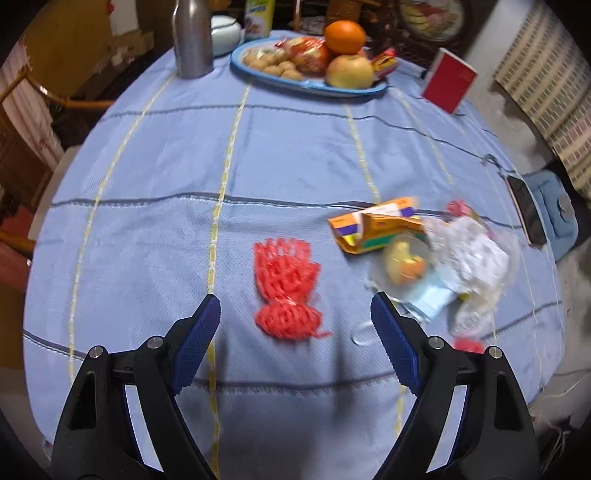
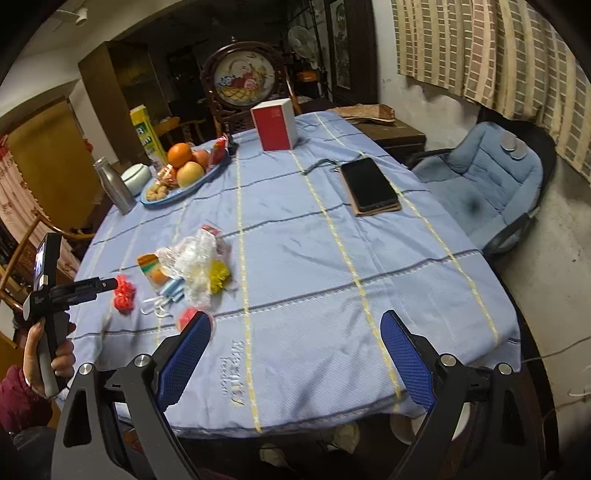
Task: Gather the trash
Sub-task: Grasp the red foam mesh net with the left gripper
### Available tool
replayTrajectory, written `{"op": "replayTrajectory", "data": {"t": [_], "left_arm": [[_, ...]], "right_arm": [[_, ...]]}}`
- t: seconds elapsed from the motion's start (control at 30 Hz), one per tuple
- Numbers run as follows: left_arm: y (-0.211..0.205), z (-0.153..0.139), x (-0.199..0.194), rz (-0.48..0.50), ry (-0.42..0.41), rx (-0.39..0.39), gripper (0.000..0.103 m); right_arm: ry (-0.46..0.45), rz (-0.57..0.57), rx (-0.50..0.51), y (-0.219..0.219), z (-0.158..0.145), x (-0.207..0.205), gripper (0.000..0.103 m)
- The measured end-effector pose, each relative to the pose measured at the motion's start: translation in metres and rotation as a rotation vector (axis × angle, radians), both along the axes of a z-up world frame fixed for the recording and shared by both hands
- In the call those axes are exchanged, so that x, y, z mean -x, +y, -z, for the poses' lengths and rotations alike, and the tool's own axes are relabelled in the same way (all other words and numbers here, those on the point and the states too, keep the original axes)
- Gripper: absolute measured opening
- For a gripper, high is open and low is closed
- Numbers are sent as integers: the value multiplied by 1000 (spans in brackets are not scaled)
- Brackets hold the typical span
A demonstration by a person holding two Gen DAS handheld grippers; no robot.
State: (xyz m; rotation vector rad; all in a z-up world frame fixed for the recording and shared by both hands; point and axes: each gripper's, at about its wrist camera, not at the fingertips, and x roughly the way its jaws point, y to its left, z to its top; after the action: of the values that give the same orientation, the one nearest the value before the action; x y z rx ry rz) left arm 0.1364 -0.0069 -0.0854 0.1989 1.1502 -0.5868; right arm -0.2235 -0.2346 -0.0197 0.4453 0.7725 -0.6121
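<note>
Blurring hides the crumpled wrappers (image 1: pixel 454 254) beside the red mesh net (image 1: pixel 286 290); left gripper (image 1: pixel 295 306) and right gripper (image 2: pixel 295 325) both gape, holding nothing.

Red net (image 1: pixel 286 288), blue yellow-striped tablecloth (image 1: pixel 288 166)

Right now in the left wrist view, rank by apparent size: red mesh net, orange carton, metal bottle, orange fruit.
1. Red mesh net, though it lies nearest the camera.
2. Orange carton and metal bottle: too alike to rank; the bottle is cropped.
3. Orange fruit.
</note>
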Motion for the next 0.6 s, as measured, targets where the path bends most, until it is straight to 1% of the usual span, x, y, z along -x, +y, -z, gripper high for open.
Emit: {"op": "replayTrajectory", "data": {"t": [0.1, 0.2, 0.27, 0.3, 0.33, 0.37, 0.4, 0.43, 0.47, 0.6], "left_arm": [[0, 13, -10, -14, 32, 8, 81], [-4, 24, -16, -16, 42, 7, 81], [-7, 32, -21, -16, 57, 5, 79], [-8, 36, -22, -15, 66, 5, 76], [-10, 41, -23, -6, 81, 11, 62], [-11, 41, -22, -2, 68, 1, 58], [-12, 39, -19, 14, 57, 1, 39], [-11, 35, -15, 44, 75, 26, 31], [-8, 30, -12, 52, 74, 46, 31], [10, -4, 12, 74, 0, 92, 31]], "right_arm": [[26, 13, 0, 1, 3, 3, 92], [51, 15, -2, 3, 5, 4, 92], [62, 10, -2, 4, 6, 2, 92], [67, 6, -1, 6, 7, 0, 92], [71, -1, 0, 7, 7, -2, 91], [73, -8, 0, 8, 7, -4, 91], [72, -16, 2, 9, 6, -7, 91], [66, -26, 3, 10, 5, -11, 91], [59, -36, 1, 10, 4, -15, 92], [33, -88, -31, 9, 5, -38, 92]]}}
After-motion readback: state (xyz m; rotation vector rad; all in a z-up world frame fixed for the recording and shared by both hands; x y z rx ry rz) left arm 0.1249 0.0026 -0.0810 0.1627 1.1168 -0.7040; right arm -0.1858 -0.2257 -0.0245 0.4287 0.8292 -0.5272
